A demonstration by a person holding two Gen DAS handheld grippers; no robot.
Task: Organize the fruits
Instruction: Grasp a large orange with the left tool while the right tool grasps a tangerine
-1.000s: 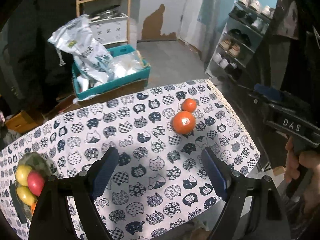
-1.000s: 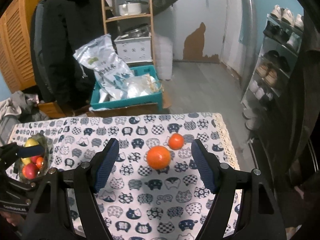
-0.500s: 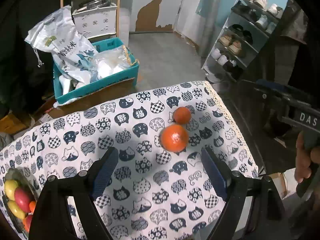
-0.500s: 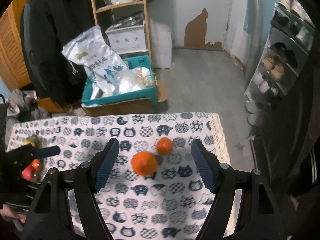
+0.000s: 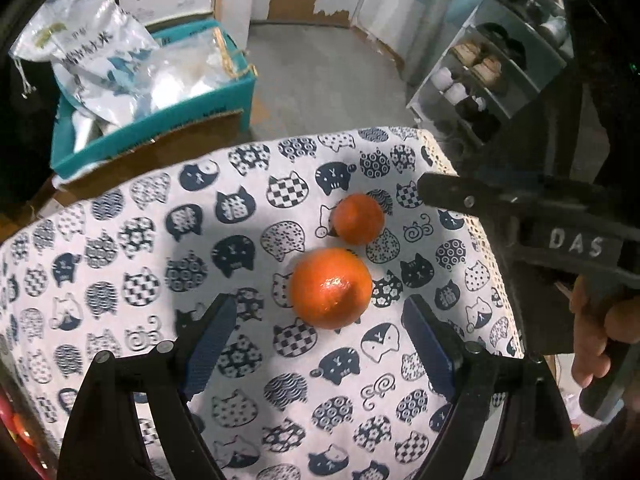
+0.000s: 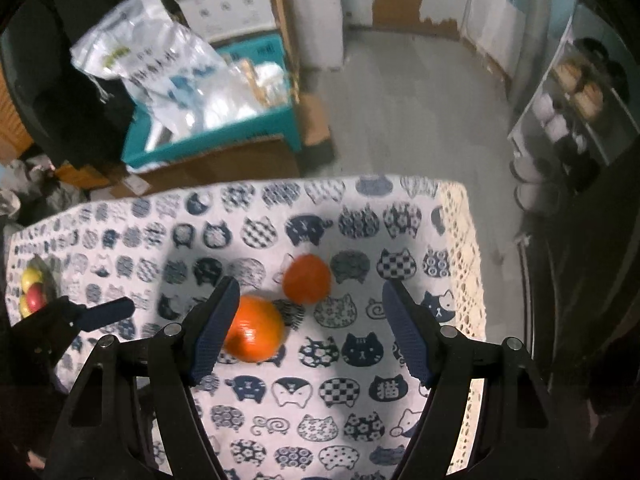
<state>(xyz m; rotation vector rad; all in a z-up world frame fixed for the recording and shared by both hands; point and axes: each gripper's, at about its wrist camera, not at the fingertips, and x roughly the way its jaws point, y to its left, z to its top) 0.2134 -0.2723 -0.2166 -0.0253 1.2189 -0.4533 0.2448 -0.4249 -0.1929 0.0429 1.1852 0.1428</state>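
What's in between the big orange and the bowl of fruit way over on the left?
Only bare cat-print tablecloth, plus the left gripper's fingertip poking in. The right wrist view shows the big orange and the fruit bowl.

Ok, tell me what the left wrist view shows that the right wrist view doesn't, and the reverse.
Only the left wrist view shows the person's hand gripping the right gripper's handle, and that gripper's "DAS" label. Only the right wrist view shows the bowl of fruit at the cloth's far left, and a blue finger of the left gripper near it. Both show the big orange and the small orange close together on the cat-print tablecloth, the teal box beyond the table, and the shoe rack.
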